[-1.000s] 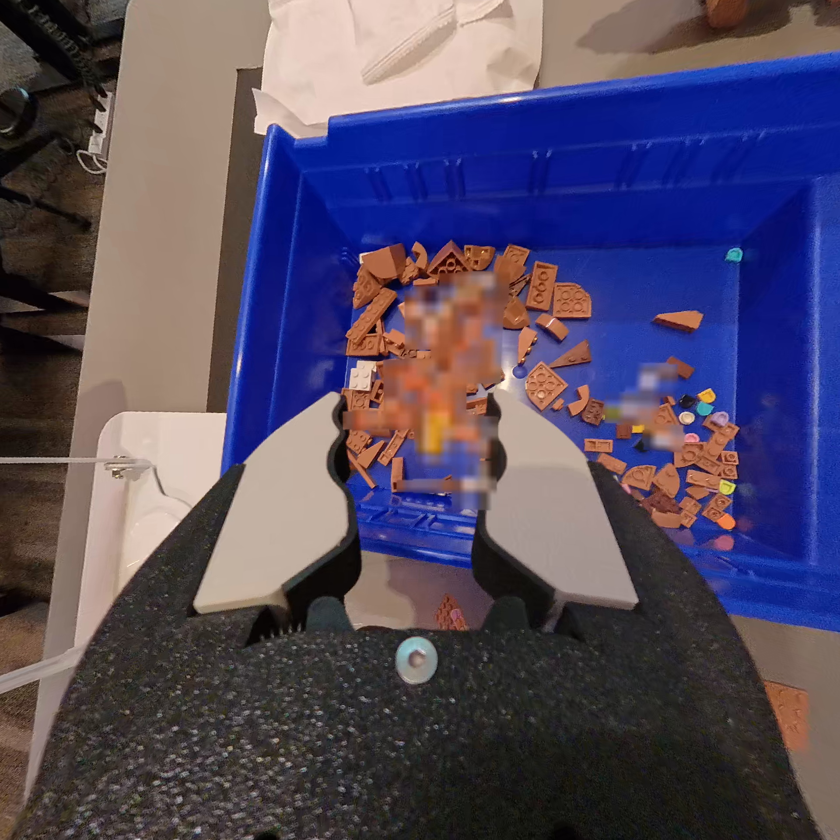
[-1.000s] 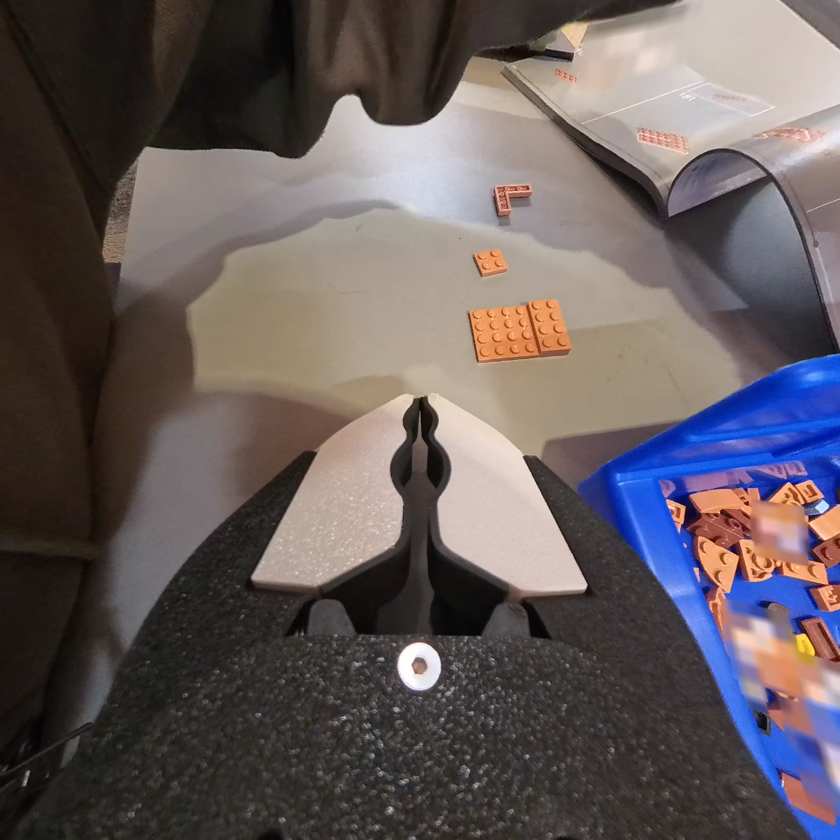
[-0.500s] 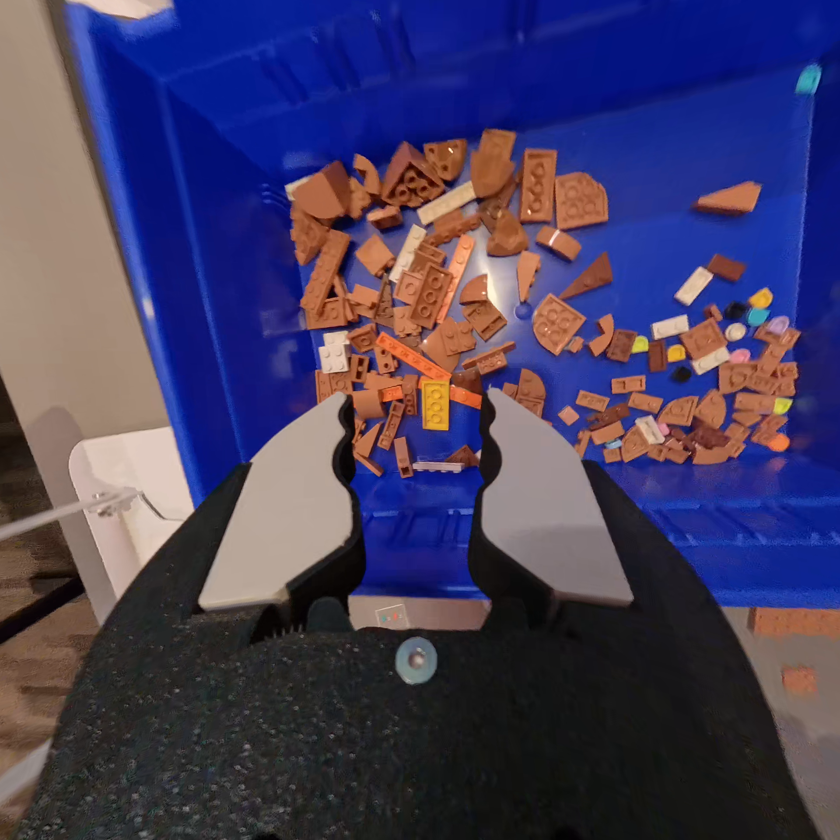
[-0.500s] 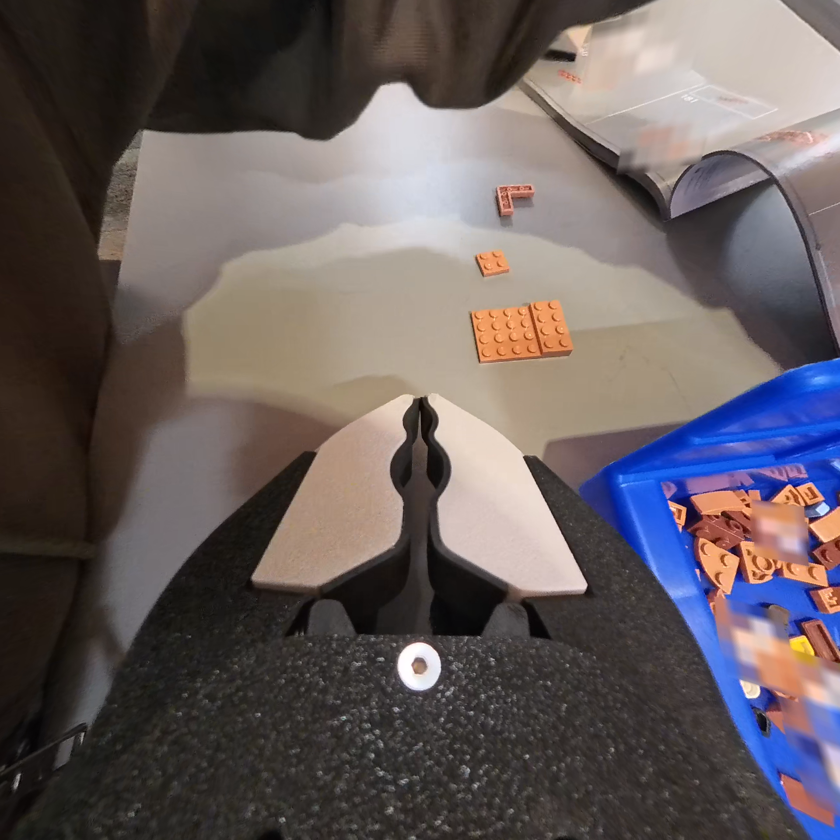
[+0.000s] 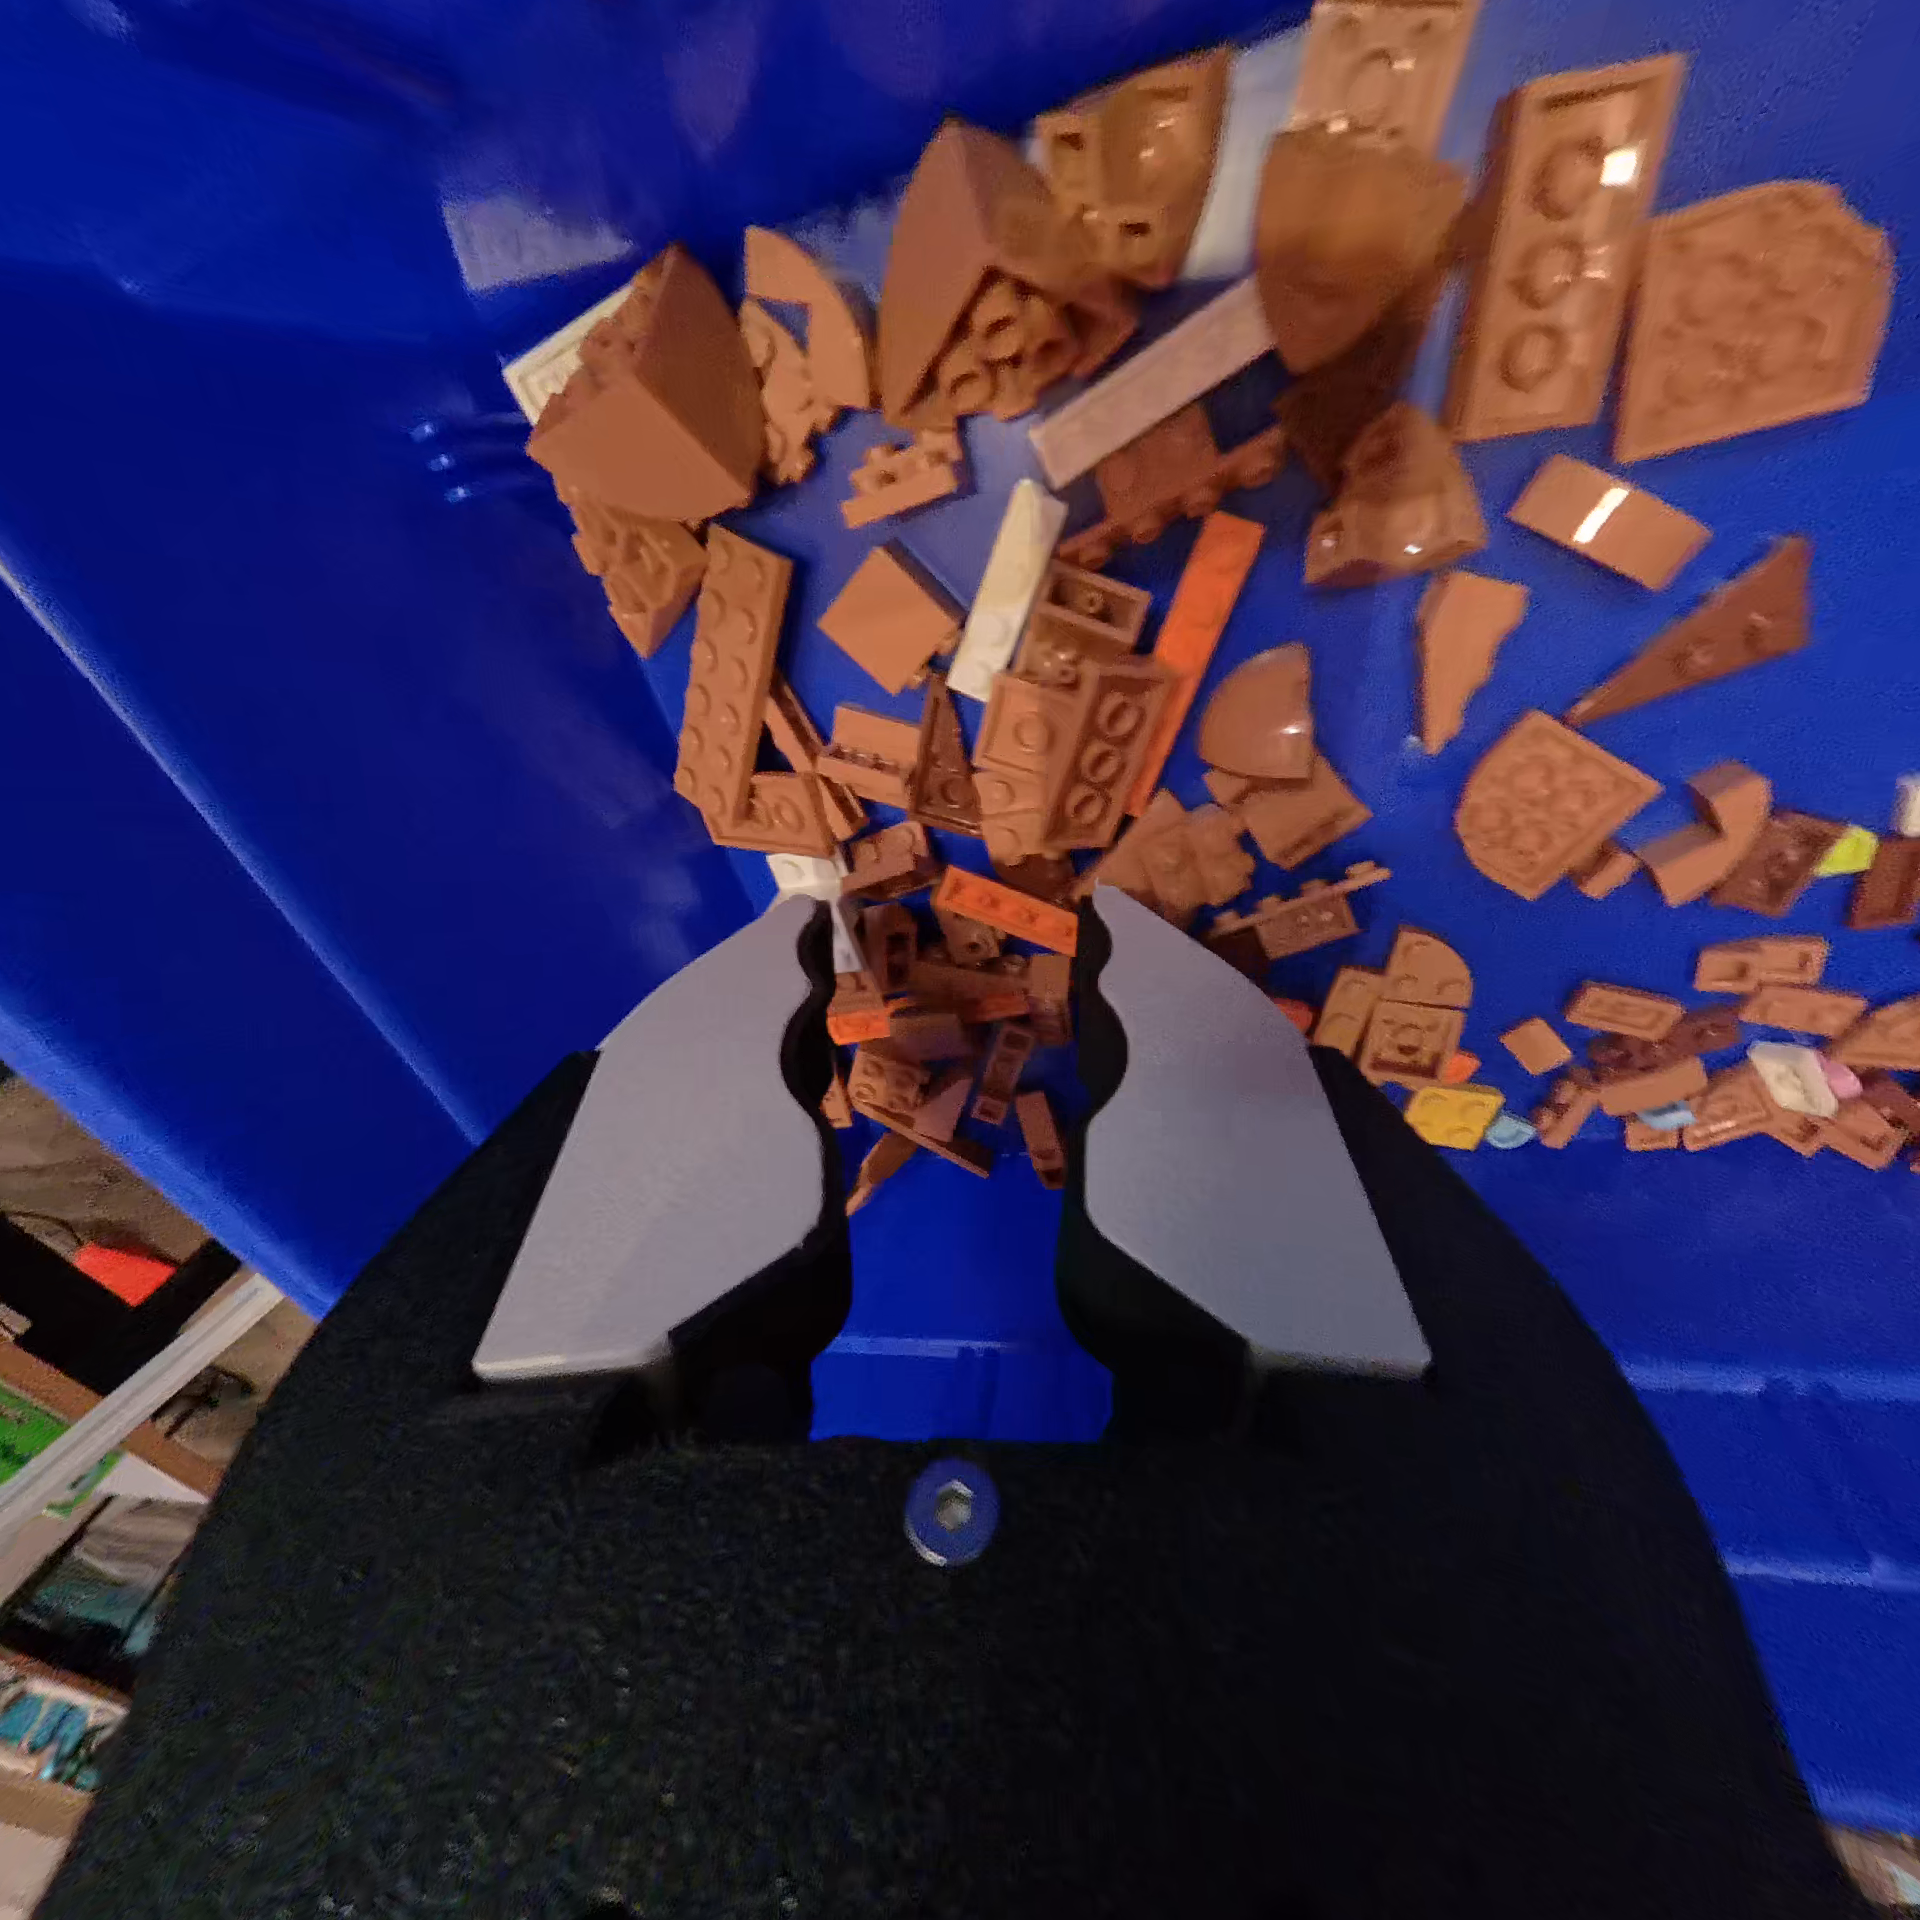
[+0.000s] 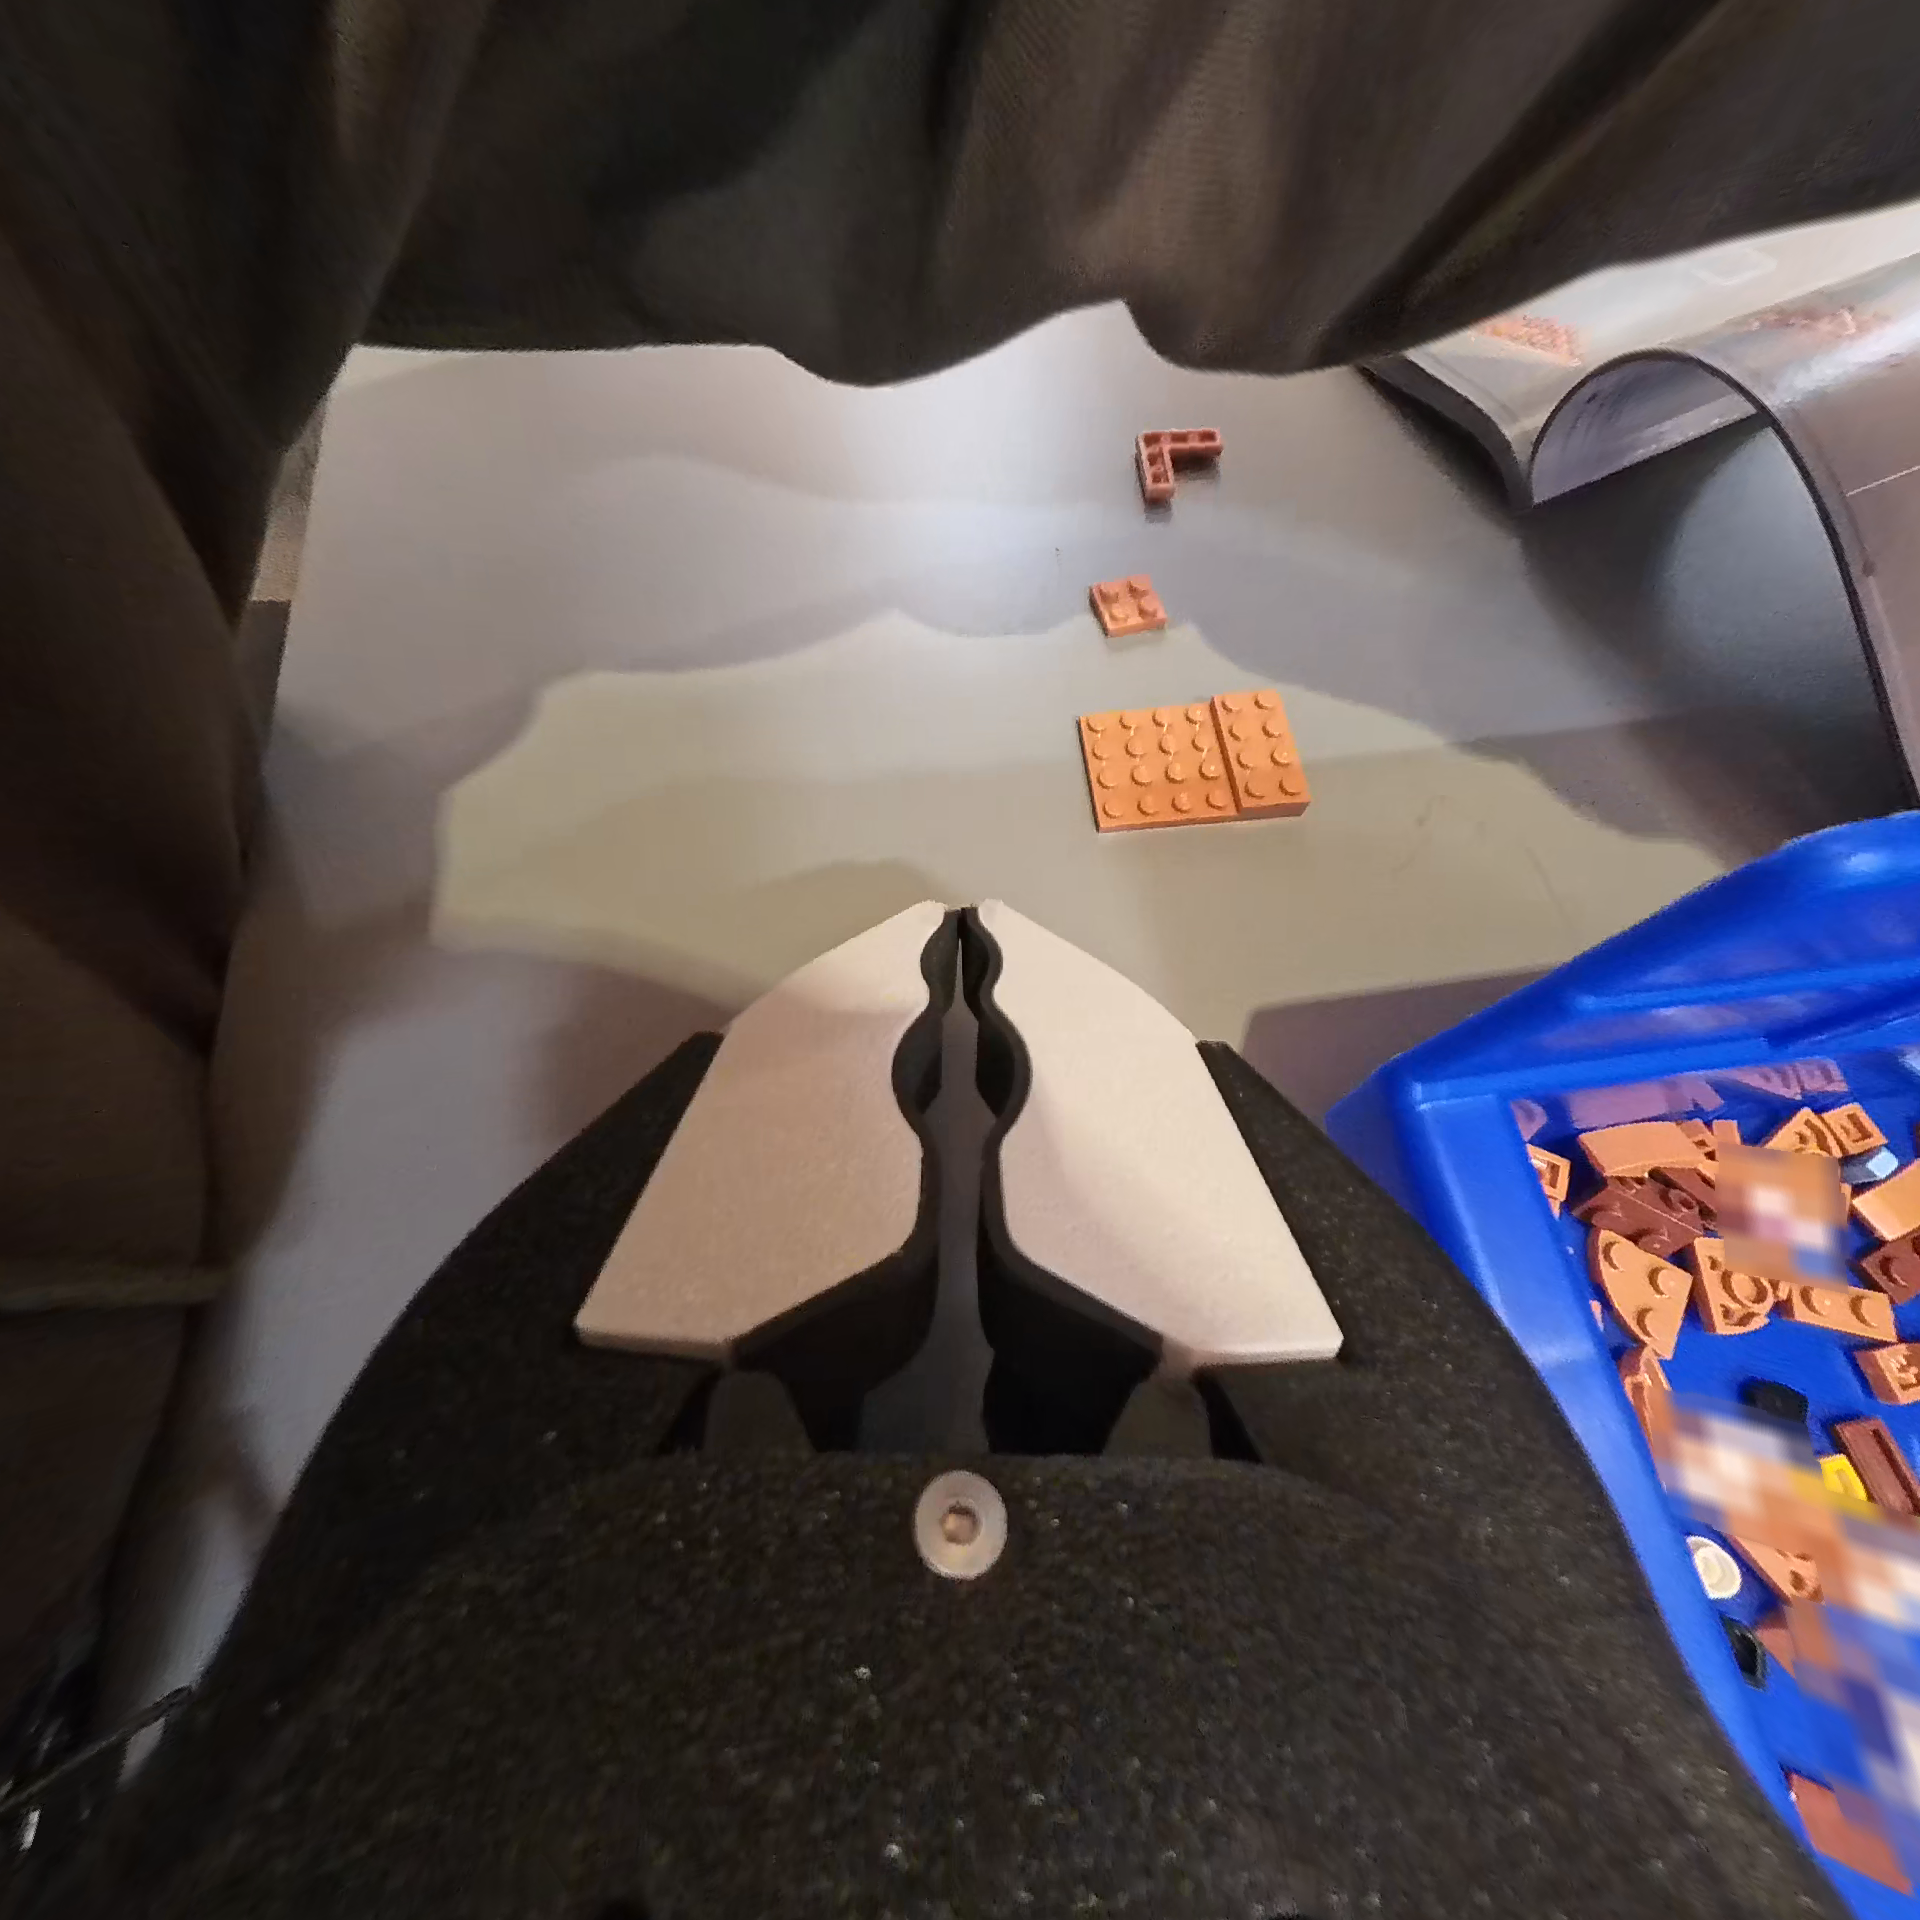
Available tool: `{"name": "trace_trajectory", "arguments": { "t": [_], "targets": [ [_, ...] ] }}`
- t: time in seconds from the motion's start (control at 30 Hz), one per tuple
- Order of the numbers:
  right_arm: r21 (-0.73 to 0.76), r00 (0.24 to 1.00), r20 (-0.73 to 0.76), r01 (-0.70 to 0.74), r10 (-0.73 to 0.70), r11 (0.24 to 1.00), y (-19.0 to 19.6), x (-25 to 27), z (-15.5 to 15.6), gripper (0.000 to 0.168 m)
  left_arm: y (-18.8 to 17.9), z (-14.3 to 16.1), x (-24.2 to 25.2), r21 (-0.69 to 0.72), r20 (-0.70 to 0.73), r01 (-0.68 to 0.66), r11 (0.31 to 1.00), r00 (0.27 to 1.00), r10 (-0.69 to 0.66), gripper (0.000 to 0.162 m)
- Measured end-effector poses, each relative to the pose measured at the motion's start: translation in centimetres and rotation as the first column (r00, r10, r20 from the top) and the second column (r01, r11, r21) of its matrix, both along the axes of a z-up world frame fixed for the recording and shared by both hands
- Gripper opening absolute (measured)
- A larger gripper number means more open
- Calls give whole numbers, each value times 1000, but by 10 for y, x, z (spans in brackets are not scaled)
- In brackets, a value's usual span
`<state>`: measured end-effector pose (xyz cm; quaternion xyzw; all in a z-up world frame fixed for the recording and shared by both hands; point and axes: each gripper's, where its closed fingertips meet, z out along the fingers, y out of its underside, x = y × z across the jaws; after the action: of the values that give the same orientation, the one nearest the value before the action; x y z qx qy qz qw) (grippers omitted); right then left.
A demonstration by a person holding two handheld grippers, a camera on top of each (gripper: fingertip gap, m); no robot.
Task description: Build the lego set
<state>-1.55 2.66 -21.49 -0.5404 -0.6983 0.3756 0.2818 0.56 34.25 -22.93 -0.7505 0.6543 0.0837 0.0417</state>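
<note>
My left gripper (image 5: pixel 948 914) is open and low inside the blue bin (image 5: pixel 312 644), its tips just above a heap of small brown and orange Lego pieces (image 5: pixel 956 1018). Many more brown pieces (image 5: pixel 1049 717) lie spread over the bin floor. My right gripper (image 6: pixel 958 914) is shut and empty, above the grey table. Ahead of it lie two joined orange plates (image 6: pixel 1190 758), a small square orange plate (image 6: pixel 1127 605) and a brown L-shaped piece (image 6: pixel 1174 462). The bin's corner (image 6: pixel 1621 1039) shows at the right of the right wrist view.
A person's dark sleeve (image 6: pixel 727 156) hangs over the top and left of the right wrist view. An open instruction booklet (image 6: pixel 1704 395) lies at the far right of the table. Shelves with clutter (image 5: pixel 94 1455) show left of the bin. My left tips are about 35 cm from the brown L-shaped piece (image 6: pixel 1174 462), my right tips only 15 cm.
My left gripper has dropped from above the bin's near edge down into the bin, close over the pile, still open. My right gripper has stayed shut and nearly still; the sleeve has come lower.
</note>
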Motion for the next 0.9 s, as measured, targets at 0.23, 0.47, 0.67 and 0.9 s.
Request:
{"name": "trace_trajectory", "arguments": {
  "t": [0.23, 0.47, 0.67, 0.9],
  "targets": [
    [-3, 1000, -1, -2, 2, 1000, 0, 0, 0, 0, 7, -11, 8, -54, 45, -57, 997, 997, 60, 27],
    [-6, 1000, 0, -3, 3, 1000, 0, 0, 0, 0, 4, -7, 24, -70, 144, -44, 997, 988, 53, 8],
    [-7, 1000, -2, -4, 4, 1000, 0, 0, 0, 0, 5, 11, 18, -41, 172, -49, 998, 984, 56, 4],
    [-6, 1000, 0, -4, 4, 1000, 0, 0, 0, 0, -2, 6, 34, -73, 220, 43, 996, 975, -26, 18]
  ]
}}
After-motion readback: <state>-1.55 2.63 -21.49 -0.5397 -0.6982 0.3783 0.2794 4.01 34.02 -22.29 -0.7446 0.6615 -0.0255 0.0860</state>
